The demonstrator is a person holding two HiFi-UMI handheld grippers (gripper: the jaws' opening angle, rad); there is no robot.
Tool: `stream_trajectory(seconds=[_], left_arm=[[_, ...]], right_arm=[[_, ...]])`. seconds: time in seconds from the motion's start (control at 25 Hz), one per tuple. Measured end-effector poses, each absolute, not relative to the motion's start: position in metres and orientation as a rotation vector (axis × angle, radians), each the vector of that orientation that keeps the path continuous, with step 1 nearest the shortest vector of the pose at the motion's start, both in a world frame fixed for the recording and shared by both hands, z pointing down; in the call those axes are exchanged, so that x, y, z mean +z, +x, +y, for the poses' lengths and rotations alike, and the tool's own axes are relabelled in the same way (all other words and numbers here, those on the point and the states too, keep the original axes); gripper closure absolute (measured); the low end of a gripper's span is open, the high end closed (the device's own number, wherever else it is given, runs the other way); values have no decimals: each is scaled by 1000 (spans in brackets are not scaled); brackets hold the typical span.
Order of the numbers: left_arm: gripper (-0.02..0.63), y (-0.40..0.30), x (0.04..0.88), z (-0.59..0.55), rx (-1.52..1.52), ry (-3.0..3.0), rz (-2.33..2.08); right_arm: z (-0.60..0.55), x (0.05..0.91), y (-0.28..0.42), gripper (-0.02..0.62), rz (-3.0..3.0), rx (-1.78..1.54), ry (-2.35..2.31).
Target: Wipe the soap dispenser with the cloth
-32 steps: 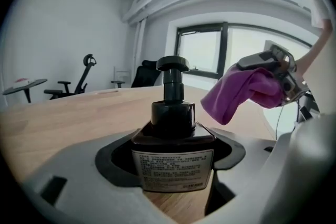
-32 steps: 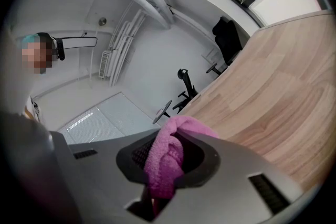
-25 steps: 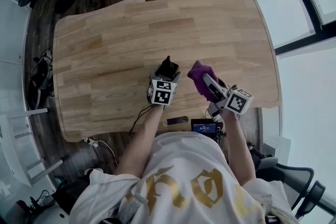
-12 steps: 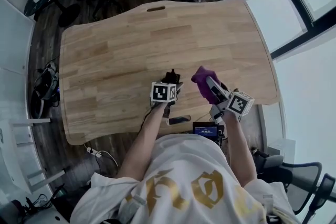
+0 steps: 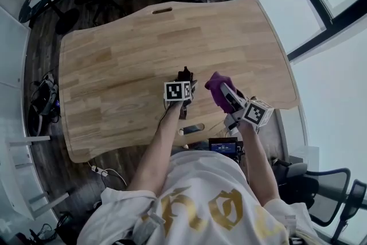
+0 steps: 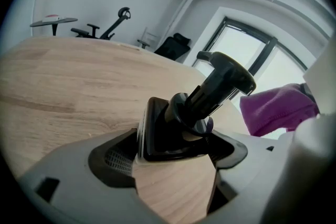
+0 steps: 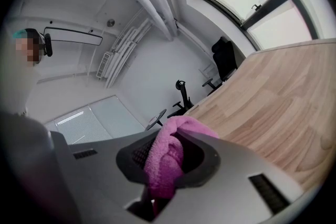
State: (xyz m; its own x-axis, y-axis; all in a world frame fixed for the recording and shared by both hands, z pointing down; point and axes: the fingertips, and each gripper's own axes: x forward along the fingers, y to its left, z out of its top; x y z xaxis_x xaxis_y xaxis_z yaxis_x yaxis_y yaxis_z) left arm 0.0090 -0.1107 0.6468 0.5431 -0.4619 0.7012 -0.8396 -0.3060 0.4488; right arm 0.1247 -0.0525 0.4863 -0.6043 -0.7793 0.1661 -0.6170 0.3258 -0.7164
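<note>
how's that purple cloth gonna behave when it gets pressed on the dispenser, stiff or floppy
Probably floppy: the purple fleecy cloth bunches into soft folds in the jaws of the right hand-held gripper. Likely light: a thin pinch holds the whole wad. Its fuzzy surface should drag rather than slip on the black pump-top soap dispenser.

Blk pump soap dispenser (image 6: 210,93), bunched purple cloth (image 7: 164,159) nr it.

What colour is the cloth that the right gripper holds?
The cloth is magenta, a pinkish purple, with no pattern. The right gripper view shows it best.
</note>
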Motion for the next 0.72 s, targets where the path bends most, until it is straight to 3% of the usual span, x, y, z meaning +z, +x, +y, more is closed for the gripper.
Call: stream_trajectory(seconds=[0.4,0.72], left_arm=[[238,-11,646,-77,342,1908,-901],[238,37,630,-42,543,2131,-679]], right_arm=[[-42,486,138,546,2389,-1089,-1523],[-33,484,139,546,2410,-1105,-1551]])
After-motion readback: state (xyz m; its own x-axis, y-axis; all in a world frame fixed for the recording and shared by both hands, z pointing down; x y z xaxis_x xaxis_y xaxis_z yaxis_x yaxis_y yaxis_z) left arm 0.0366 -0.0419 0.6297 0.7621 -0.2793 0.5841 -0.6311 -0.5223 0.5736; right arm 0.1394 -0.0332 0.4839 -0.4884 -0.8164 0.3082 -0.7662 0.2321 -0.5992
